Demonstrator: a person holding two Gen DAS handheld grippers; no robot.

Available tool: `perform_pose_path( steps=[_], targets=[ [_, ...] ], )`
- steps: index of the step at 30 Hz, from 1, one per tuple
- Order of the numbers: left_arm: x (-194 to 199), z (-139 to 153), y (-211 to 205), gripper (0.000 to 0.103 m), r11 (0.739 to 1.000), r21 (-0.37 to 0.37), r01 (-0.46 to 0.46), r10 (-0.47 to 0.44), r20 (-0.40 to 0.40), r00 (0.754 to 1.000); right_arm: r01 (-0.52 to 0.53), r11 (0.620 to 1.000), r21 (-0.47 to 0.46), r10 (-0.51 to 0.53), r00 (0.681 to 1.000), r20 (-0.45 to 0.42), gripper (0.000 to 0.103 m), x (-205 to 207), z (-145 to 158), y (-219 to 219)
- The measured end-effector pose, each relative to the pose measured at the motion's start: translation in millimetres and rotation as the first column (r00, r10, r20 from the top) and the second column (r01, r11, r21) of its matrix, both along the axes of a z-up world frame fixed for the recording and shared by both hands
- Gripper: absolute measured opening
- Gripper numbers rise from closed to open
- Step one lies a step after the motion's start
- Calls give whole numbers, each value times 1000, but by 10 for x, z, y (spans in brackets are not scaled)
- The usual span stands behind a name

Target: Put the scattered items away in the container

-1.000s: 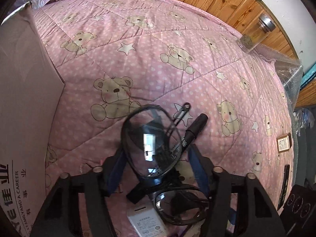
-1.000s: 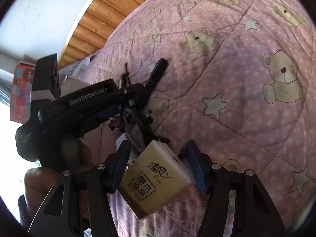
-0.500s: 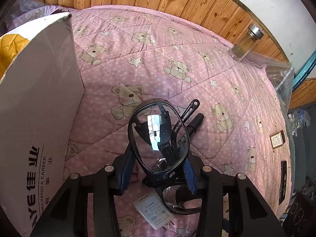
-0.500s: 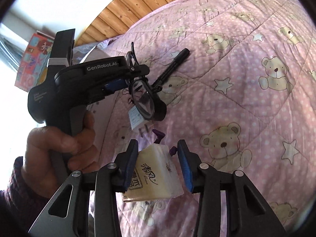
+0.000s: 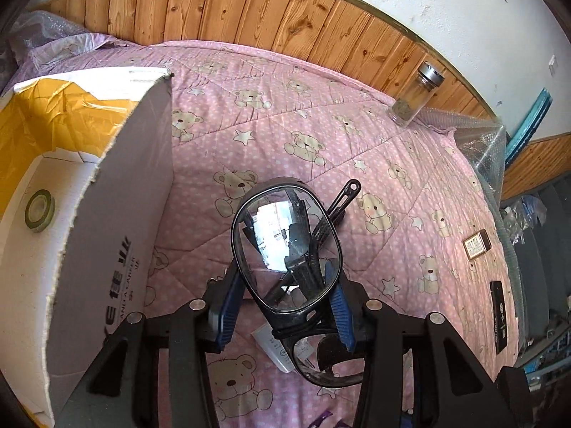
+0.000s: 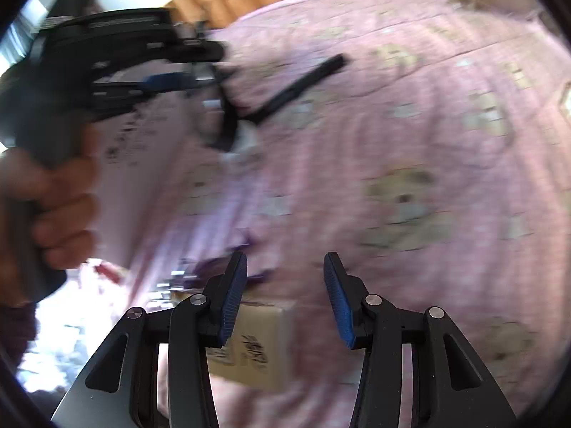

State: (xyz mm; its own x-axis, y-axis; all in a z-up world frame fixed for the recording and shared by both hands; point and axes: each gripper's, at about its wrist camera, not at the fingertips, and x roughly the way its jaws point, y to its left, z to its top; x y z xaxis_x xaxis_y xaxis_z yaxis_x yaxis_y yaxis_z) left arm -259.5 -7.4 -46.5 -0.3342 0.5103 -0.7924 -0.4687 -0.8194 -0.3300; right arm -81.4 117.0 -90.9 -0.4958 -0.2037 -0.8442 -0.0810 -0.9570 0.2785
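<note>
1. Goggles (image 5: 287, 249) sat clamped between the blue pads of the left gripper (image 5: 283, 306), lifted clear of the pink bear quilt (image 5: 285, 125); a second earlier they were low over the quilt beside a black marker, so the lift had been made.
2. The white cardboard box (image 5: 117, 221), lined in yellow with a roll of tape (image 5: 39, 210) on its floor, now filled the left side of the left wrist view with its opening visible. That suggested the goggles were being carried toward it and that the drop was the next step.
3. The right gripper (image 6: 285, 296) had its jaws spread with nothing between them. Half a second earlier it had pinched a pack of tissues (image 6: 257, 342); the pack now lay below the fingers, blurred, so it appeared released. Whether it had landed in the box could not be told from that smeared view.
4. In the right wrist view the marker (image 6: 303, 85) lay on the quilt, and a hand (image 6: 53, 214) gripped the left tool's handle.
5. A glass jar (image 5: 415, 96) and a small dark box (image 5: 476, 244) remained on the quilt, well apart from the box.
</note>
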Motion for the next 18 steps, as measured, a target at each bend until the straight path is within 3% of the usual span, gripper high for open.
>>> perform_pose_path(
  steps=[2, 4, 6, 8, 11, 13, 18],
  targets=[
    [29, 70, -67, 47, 1000, 4, 3, -3, -12, 1000, 17, 999, -33, -17, 1000, -3, 48, 32, 56, 104],
    [89, 117, -166, 47, 1000, 8, 10, -10, -17, 1000, 13, 991, -132, -15, 1000, -11, 49, 114, 145, 206],
    [128, 144, -209, 47, 1000, 11, 16, -15, -13, 1000, -47, 986, -163, 39, 998, -52, 55, 225, 302, 145],
    [163, 165, -252, 47, 1000, 21, 16, -16, -7, 1000, -151, 982, -116, 140, 986, -95, 63, 364, 404, -18],
    [229, 163, -296, 47, 999, 32, 21, -21, 7, 1000, -250, 968, 11, 250, 967, -50, 64, 364, 362, -357],
    [278, 156, -311, 47, 999, 37, 26, -27, 18, 999, -244, 968, 63, 245, 970, 1, 64, 313, 264, -493],
    [405, 237, -385, 47, 998, 48, 36, -36, 9, 999, -139, 987, 77, 137, 990, 26, 74, 221, 186, -601]
  ],
)
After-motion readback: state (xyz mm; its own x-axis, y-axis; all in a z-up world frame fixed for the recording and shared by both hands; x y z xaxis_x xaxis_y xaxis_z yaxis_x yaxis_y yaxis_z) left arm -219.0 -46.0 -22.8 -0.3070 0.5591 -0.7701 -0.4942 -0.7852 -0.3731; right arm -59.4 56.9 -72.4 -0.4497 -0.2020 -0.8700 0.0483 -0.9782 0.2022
